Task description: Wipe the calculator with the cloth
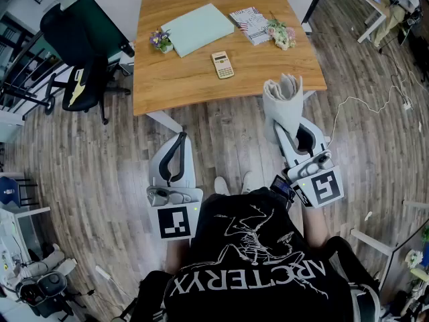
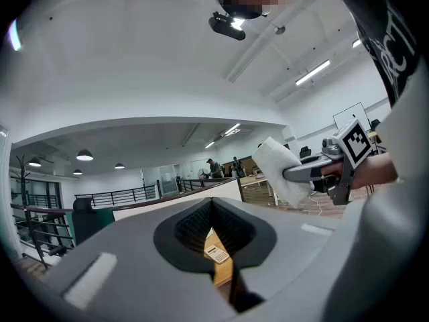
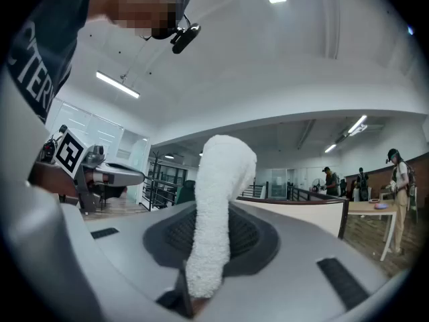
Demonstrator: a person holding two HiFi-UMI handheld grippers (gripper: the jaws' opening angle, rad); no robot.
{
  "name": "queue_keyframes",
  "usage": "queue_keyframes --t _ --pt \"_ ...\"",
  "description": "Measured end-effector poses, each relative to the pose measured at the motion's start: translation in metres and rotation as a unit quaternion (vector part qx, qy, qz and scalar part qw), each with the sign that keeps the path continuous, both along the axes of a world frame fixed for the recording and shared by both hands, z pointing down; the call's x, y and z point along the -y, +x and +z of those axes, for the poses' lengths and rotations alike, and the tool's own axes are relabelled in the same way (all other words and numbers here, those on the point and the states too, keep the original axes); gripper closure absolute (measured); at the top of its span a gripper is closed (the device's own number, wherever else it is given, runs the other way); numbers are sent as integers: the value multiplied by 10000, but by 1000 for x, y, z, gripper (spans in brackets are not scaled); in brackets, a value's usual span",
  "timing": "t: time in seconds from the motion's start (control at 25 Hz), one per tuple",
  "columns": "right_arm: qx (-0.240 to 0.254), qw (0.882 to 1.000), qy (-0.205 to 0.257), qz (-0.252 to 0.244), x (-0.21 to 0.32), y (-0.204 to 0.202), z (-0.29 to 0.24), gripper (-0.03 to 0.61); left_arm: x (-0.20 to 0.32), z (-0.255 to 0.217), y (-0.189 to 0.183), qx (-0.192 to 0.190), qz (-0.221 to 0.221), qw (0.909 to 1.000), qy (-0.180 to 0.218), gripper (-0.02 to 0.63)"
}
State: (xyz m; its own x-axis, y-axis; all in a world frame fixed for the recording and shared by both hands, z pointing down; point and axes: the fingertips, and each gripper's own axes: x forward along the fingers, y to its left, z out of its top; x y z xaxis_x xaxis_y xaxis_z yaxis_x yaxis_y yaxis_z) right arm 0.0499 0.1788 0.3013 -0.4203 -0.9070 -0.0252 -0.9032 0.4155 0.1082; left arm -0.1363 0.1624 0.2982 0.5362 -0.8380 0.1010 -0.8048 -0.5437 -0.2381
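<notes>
A beige calculator (image 1: 222,64) lies flat near the middle of the wooden table (image 1: 194,89); in the left gripper view the calculator (image 2: 215,253) shows through the hollow between the jaws. My right gripper (image 1: 285,123) is shut on a folded white cloth (image 1: 283,98) that stands up from its jaws, just off the table's near right edge. In the right gripper view the cloth (image 3: 218,200) rises between the jaws. My left gripper (image 1: 181,137) hangs shut and empty over the floor, short of the table's near edge.
On the table lie a pale green folder (image 1: 198,29), a printed booklet (image 1: 250,24) and two small flower bunches (image 1: 161,40) (image 1: 281,34). A black office chair (image 1: 77,52) stands left of the table. A white cable (image 1: 375,102) trails on the floor at right.
</notes>
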Motion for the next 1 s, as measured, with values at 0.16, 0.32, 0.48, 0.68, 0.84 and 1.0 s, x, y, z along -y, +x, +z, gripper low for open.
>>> queue_keyframes --t 0.16,0.32,0.48,0.68,0.84,1.0 --pt "11 10000 7 -29 2 6 -1 489 0 0 8 -32 -23 10000 -10 605" --pt "-2 10000 59 -62 5 10 -2 489 2 1 12 -8 -52 10000 4 605" --pt "52 9998 120 -118 8 14 -3 489 5 -2 19 -78 -86 9999 49 604" --pt "-41 9997 178 -160 14 27 -7 489 11 -1 37 -68 -141 9999 9 604" --pt "-49 9995 172 -257 16 46 -5 489 9 2 58 -35 -210 9998 37 605" --pt "-50 9993 108 -361 15 63 3 489 4 6 73 55 -301 9995 33 604"
